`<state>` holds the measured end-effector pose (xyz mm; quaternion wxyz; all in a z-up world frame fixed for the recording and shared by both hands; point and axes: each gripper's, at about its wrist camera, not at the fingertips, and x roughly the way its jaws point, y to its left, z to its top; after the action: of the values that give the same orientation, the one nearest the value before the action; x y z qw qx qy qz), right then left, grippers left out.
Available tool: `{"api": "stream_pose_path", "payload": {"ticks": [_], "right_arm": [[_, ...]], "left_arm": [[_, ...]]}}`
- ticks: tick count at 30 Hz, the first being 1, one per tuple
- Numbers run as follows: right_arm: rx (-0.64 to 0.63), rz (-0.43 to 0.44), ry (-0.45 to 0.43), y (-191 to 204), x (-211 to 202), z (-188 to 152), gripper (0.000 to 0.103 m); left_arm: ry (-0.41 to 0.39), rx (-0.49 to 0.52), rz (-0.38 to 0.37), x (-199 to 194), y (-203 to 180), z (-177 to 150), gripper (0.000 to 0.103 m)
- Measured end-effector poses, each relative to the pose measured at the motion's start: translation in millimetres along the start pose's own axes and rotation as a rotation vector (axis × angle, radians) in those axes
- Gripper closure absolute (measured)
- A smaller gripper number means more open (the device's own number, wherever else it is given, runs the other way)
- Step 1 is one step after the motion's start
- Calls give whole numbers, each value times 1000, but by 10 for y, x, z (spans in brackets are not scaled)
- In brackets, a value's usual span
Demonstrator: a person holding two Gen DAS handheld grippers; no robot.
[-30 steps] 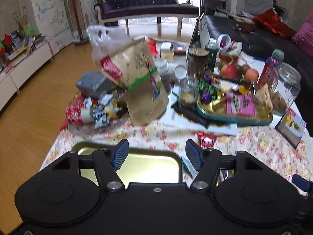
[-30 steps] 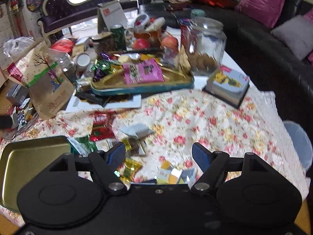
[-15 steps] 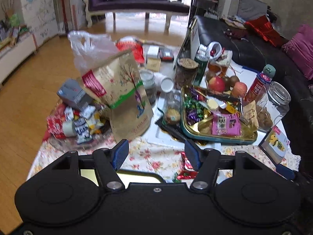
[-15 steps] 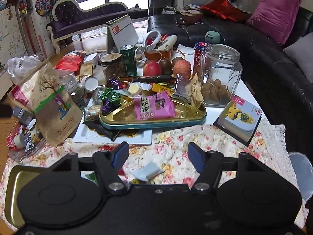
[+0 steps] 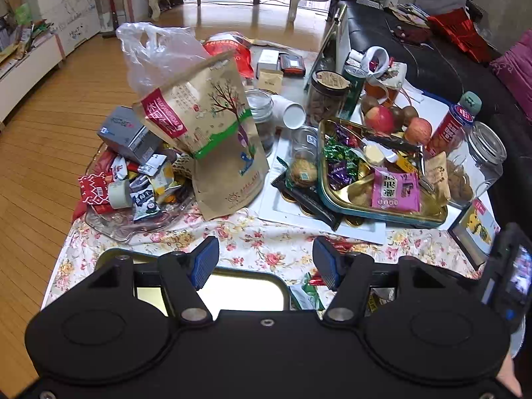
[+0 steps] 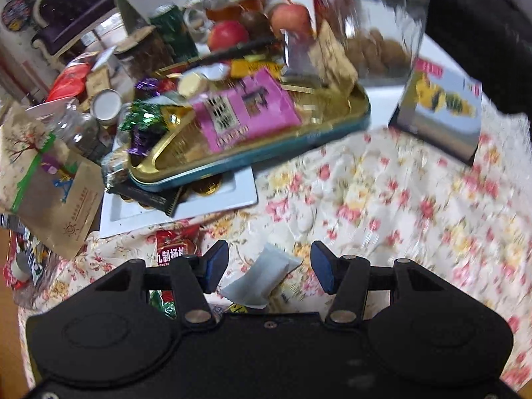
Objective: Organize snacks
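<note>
My right gripper [image 6: 270, 267] hangs low over the floral cloth with its jaws closing around a small white sachet [image 6: 262, 276]; the blue pads stand clear of it on both sides. A red snack packet [image 6: 173, 244] lies just left of it. My left gripper [image 5: 266, 262] is open and holds nothing, above the far edge of an empty gold tray [image 5: 239, 286]. Loose wrapped snacks [image 5: 307, 294] lie on the cloth right of that tray. A teal-rimmed gold tray [image 5: 335, 199] of sweets, with a pink packet [image 6: 246, 113] in it, sits further back.
A tall brown paper pouch [image 5: 212, 133] leans at centre left beside a clear dish [image 5: 109, 226] of mixed packets. Behind stand jars, a green can [image 5: 352, 89], apples [image 5: 380, 119] and a glass cookie jar [image 5: 478, 163]. A small book [image 6: 442, 106] lies at right. The right hand's device [image 5: 508, 276] shows at the edge.
The right gripper dropped toward the cloth and narrowed, bringing the white sachet between its fingers; its view is now motion-blurred. The left gripper drew back over the gold tray, then held still.
</note>
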<state>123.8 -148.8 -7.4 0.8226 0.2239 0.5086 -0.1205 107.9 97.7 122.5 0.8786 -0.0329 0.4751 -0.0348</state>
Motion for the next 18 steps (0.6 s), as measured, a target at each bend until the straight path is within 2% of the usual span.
{"api": "stream_pose_path", "payload": {"ticks": [3,7,13,14,16,18], "right_arm": [[44,-4,36,15,163,15,46],[40,-56,67,76,331,15,46],[106,-61,136,68,558,12,48],[108,-59,148,72,590,3,50],[121,-50,164,61,637,-4,63],[145,-43,162,30,647,-29,70]], "left_arm": [[-6,14,6,-1,-52,-7,39],[10,7,-9,39,-83,14,39],[20,24,-17,70,-151,16,39],[20,29,-18,71,-160,13,39],[19,39,-22,71,-177,6,39],[19,51,-29,77,-191,4,39]]}}
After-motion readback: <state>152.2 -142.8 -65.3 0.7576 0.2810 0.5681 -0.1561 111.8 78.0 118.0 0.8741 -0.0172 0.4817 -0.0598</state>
